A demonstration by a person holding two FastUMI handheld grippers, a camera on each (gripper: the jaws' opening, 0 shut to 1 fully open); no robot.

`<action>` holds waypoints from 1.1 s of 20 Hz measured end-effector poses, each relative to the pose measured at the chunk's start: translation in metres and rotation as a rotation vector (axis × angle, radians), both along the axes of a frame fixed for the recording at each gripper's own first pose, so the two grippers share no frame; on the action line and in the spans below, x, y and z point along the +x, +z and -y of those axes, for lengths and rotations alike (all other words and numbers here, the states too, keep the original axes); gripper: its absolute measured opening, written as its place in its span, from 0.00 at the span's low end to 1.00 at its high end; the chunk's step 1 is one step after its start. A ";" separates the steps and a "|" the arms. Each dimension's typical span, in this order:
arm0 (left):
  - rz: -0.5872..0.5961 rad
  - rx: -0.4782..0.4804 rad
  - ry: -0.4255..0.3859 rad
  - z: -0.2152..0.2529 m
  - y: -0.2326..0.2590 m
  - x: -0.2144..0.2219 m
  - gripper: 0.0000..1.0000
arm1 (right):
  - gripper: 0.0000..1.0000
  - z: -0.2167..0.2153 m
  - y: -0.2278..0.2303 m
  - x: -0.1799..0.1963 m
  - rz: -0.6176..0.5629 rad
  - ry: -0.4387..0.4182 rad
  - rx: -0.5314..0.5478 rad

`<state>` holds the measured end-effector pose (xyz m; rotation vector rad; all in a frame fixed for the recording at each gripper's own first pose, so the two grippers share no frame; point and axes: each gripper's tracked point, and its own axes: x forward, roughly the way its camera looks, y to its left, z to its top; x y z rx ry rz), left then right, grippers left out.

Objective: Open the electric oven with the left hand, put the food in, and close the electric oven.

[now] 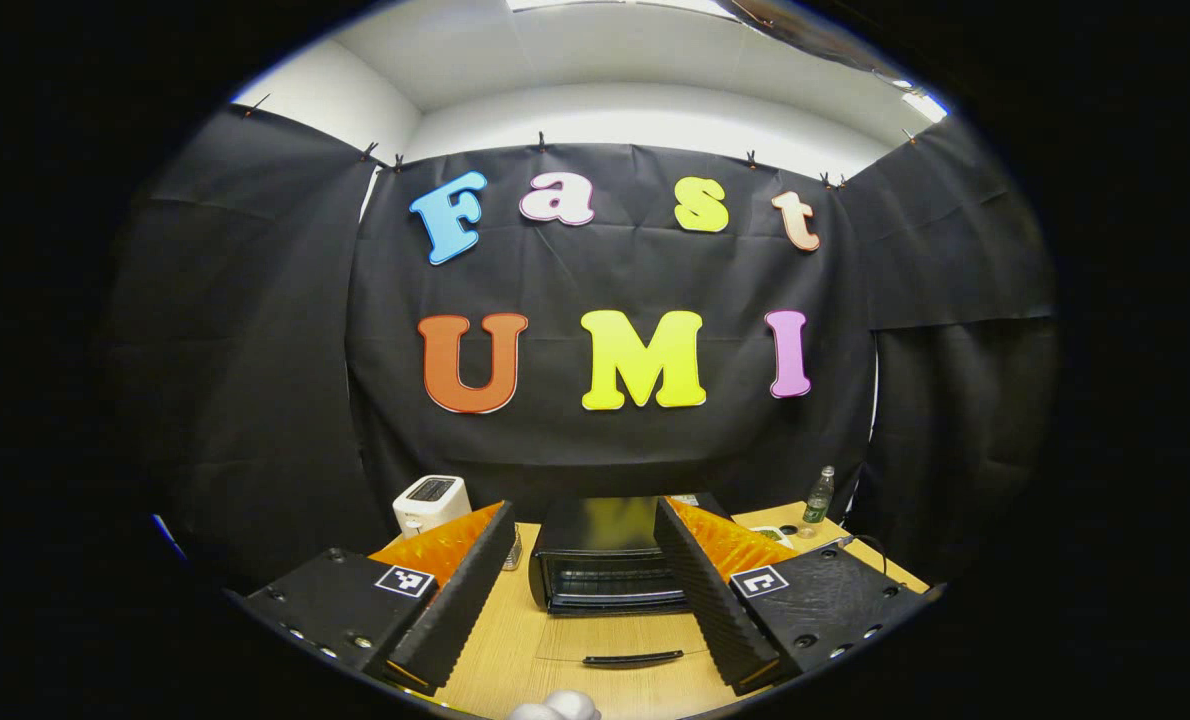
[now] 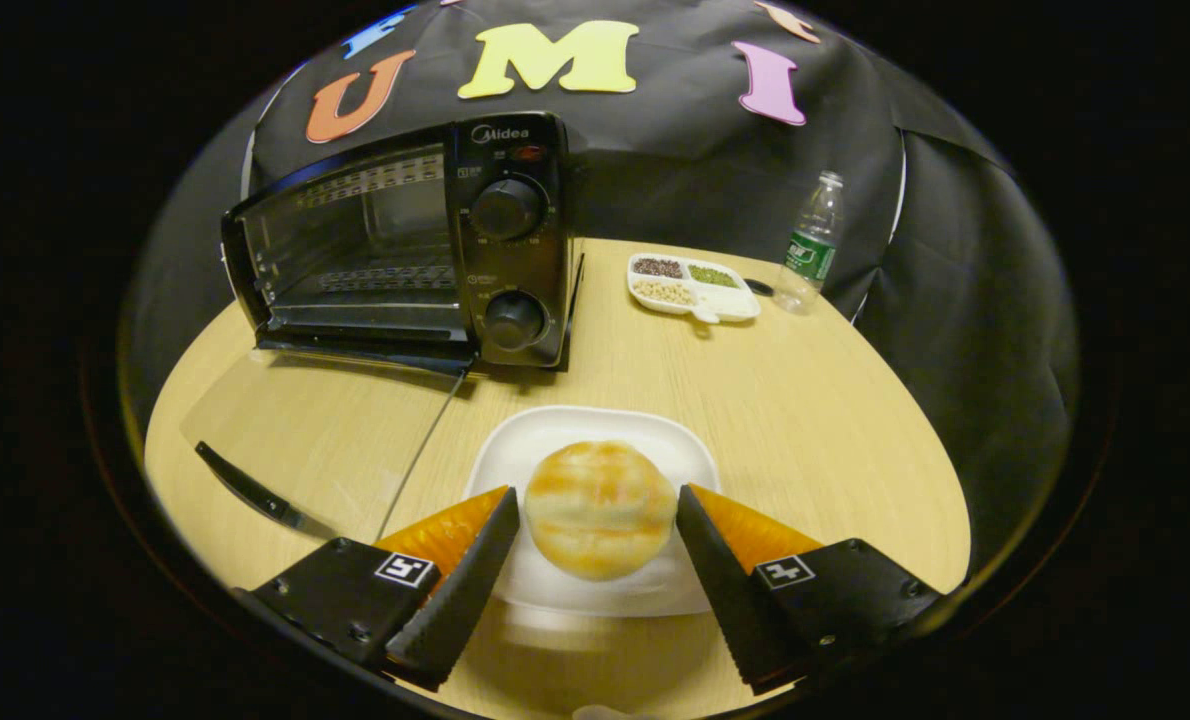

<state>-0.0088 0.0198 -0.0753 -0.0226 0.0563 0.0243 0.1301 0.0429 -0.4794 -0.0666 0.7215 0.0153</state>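
The black electric oven (image 2: 405,250) stands at the table's back left with its glass door (image 2: 325,420) folded down flat on the table, handle (image 2: 255,490) nearest me. A round golden bun (image 2: 600,510) lies on a white plate (image 2: 595,425) in front of the oven. My right gripper (image 2: 596,492) is open, one finger on each side of the bun and close to it. In the left gripper view, my left gripper (image 1: 583,503) is open and holds nothing, raised and set back from the oven (image 1: 605,565) and its lowered door handle (image 1: 633,658).
A white toaster (image 1: 431,503) stands left of the oven. To the oven's right are a divided white tray of beans (image 2: 693,285) and a plastic bottle (image 2: 810,245). The wooden table (image 2: 815,420) has bare surface right of the plate.
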 end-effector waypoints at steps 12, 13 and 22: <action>-0.022 0.005 -0.014 -0.003 -0.008 0.006 0.92 | 0.73 -0.010 0.024 0.001 0.004 0.022 0.049; -0.022 0.004 -0.015 -0.005 -0.009 0.006 0.92 | 0.73 -0.014 0.034 0.001 0.017 0.028 0.067; -0.031 0.008 -0.005 -0.026 -0.014 0.002 0.92 | 0.72 -0.117 0.117 0.007 0.103 0.029 0.532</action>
